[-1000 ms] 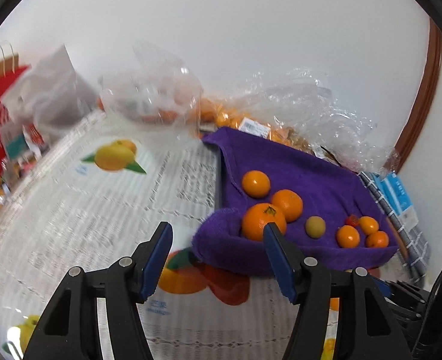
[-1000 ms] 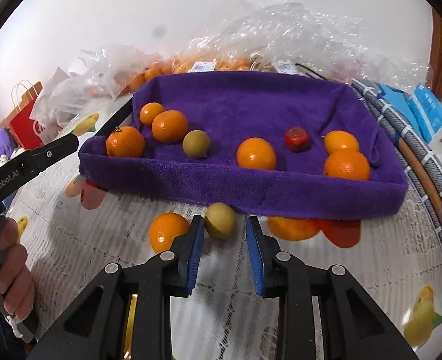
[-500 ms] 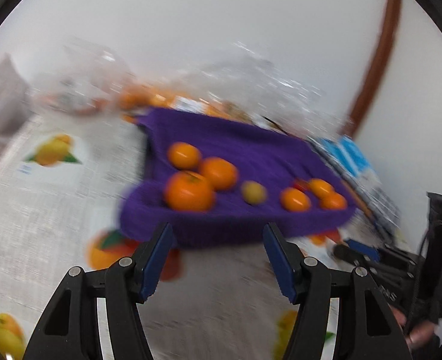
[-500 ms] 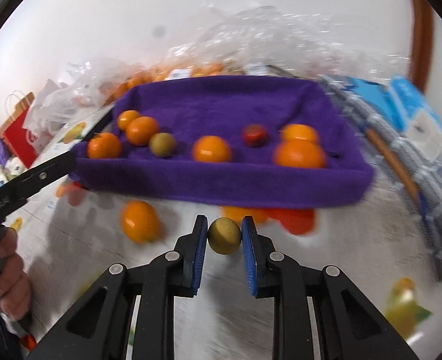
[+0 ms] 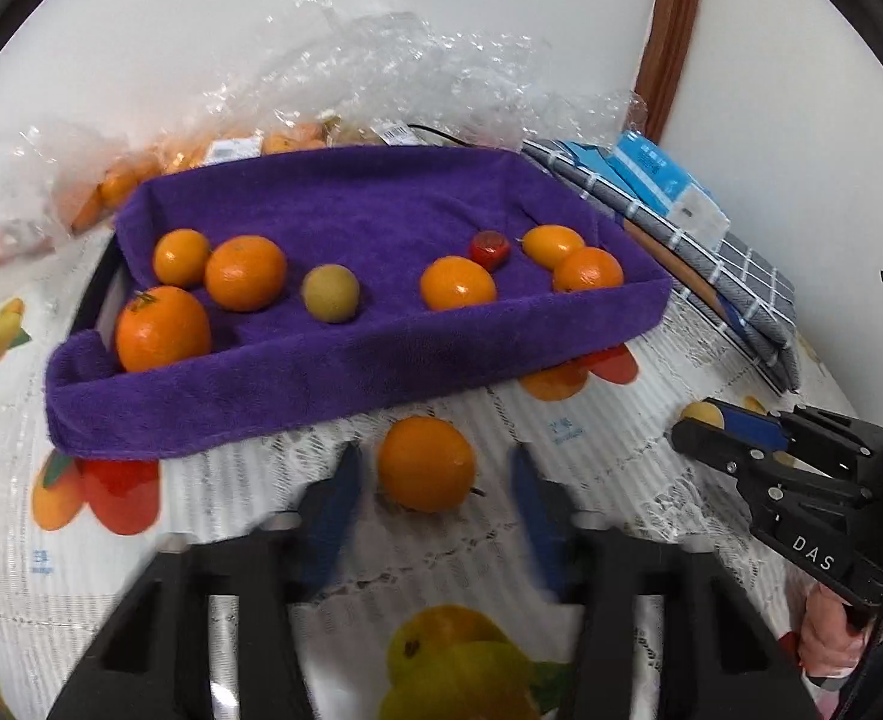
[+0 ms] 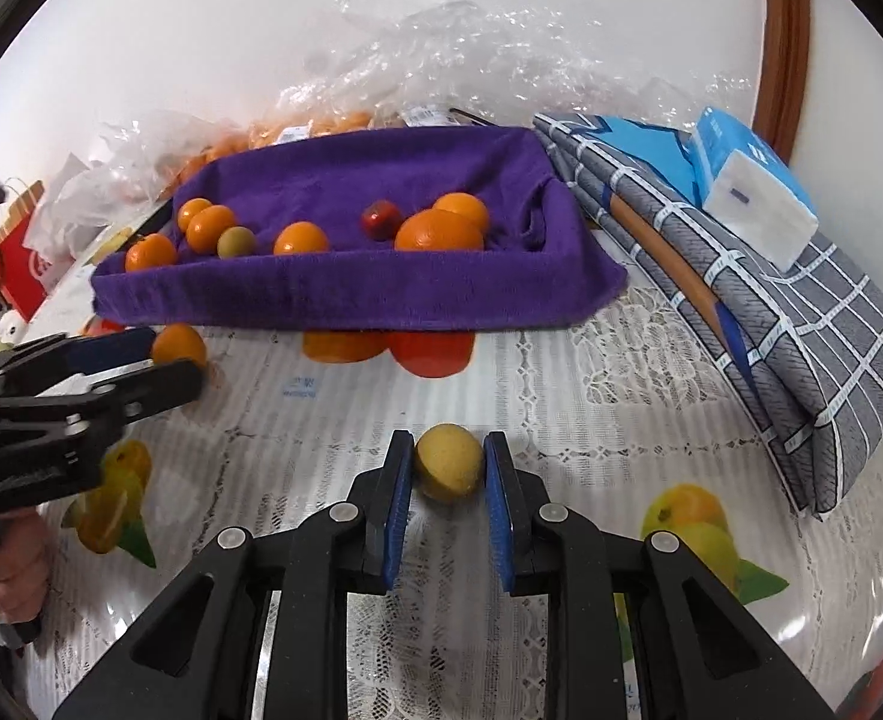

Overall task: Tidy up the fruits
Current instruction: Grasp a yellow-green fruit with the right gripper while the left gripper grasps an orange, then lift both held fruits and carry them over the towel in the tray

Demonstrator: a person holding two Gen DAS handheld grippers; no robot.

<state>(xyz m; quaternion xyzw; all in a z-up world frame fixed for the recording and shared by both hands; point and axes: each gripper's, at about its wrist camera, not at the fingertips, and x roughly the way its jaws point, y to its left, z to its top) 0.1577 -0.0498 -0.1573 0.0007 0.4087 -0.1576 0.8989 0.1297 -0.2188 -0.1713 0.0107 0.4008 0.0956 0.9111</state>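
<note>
Nearest to me, my right gripper [image 6: 447, 471] is pinching a small yellow-green fruit [image 6: 448, 461]; both blue pads press its sides, and it sits over the lace tablecloth [image 6: 561, 396] at twelve o'clock from the wrist. On that side I have open cloth ahead up to the tray's near edge, and bare cloth out toward two o'clock until the folded checked cloth [image 6: 801, 324] with the blue tissue pack [image 6: 753, 192] on it.

My left gripper [image 5: 429, 480] is closing around a loose orange [image 5: 426, 462] lying on the tablecloth; the blurred fingers flank it with a gap on each side, not yet touching. In the left view the right gripper sits at three o'clock, well apart from the orange.

Just beyond the orange, at twelve o'clock, runs the draped near edge of the purple towel-lined tray [image 5: 321, 378]. Inside it are several oranges, one yellow-green fruit and a small red one, with bare purple floor along the back wall. Behind the tray, crinkled clear plastic bags [image 5: 393, 60] crowd the white wall.
</note>
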